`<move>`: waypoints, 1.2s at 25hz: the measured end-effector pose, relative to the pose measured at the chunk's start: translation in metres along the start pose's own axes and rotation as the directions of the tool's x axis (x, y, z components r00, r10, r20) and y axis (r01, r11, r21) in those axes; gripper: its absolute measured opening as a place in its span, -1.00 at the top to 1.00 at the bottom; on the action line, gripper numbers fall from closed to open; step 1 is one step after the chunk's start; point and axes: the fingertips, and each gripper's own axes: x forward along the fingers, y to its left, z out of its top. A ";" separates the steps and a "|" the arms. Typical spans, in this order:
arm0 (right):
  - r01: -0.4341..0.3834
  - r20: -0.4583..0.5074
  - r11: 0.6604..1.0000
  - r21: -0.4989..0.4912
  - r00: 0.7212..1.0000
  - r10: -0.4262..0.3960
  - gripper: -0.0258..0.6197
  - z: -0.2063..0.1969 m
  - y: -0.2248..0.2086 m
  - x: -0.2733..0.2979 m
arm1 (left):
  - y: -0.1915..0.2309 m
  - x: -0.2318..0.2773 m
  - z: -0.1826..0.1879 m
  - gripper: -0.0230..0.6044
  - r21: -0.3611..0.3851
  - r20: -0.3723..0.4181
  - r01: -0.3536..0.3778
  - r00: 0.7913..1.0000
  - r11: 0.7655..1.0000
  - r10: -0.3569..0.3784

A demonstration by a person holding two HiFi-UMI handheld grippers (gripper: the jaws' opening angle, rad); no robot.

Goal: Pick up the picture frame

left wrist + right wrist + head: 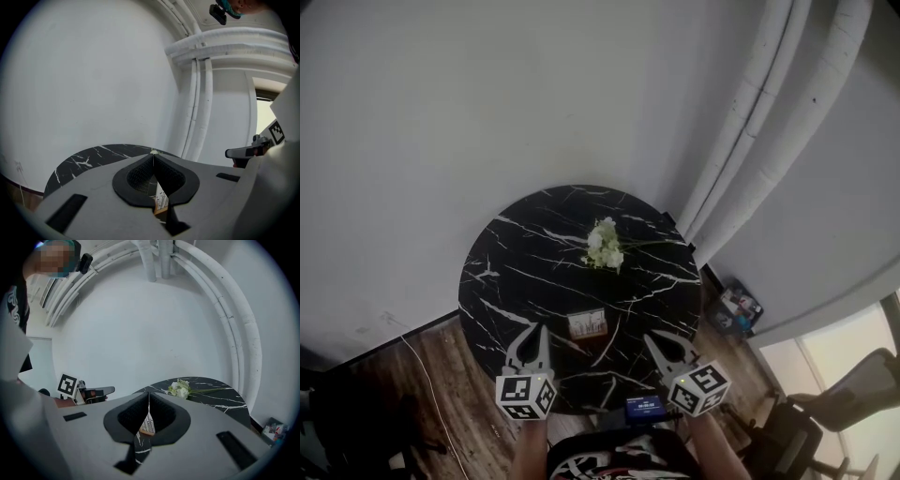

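- Lower left of the head view: the left tool (534, 331) has its jaws pressed together, empty, over the near edge of the black marble surface (534, 246).
- Lower centre: the picture frame (588, 324) sits on the surface between both tools, touching neither; white flowers (605, 246) lie beyond it.
- Lower right: the right tool (656, 341) is likewise closed on nothing.

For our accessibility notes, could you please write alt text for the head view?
Seen from above, a small picture frame sits near the front edge of a round black marble table, with the left gripper and right gripper apart from it on either side, jaws together and empty. A bunch of white flowers lies mid-table.
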 end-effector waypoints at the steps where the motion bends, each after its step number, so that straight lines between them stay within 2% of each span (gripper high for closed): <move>1: -0.001 -0.006 1.000 0.003 1.000 0.001 0.86 -0.003 -0.001 0.003 | 0.002 0.002 -0.004 0.88 -0.002 -0.009 -0.003 1.000 1.000 0.003; 7: -0.006 -0.057 1.000 -0.010 0.998 0.006 0.86 -0.016 -0.009 0.020 | 0.009 0.011 -0.024 0.88 -0.014 -0.051 -0.017 0.999 1.000 0.016; 14: -0.034 -0.121 0.999 -0.027 0.992 0.031 0.86 -0.033 -0.017 0.044 | 0.006 0.023 -0.048 0.88 -0.011 -0.114 0.021 0.993 1.000 -0.022; 21: -0.103 -0.233 0.993 -0.057 0.969 0.087 0.85 -0.059 -0.019 0.065 | 0.000 0.035 -0.077 0.87 0.024 -0.201 0.062 0.978 0.998 -0.056; 30: -0.152 -0.300 0.987 -0.059 0.945 0.128 0.82 -0.078 -0.027 0.089 | -0.007 0.047 -0.115 0.85 0.088 -0.301 0.136 0.948 0.987 -0.104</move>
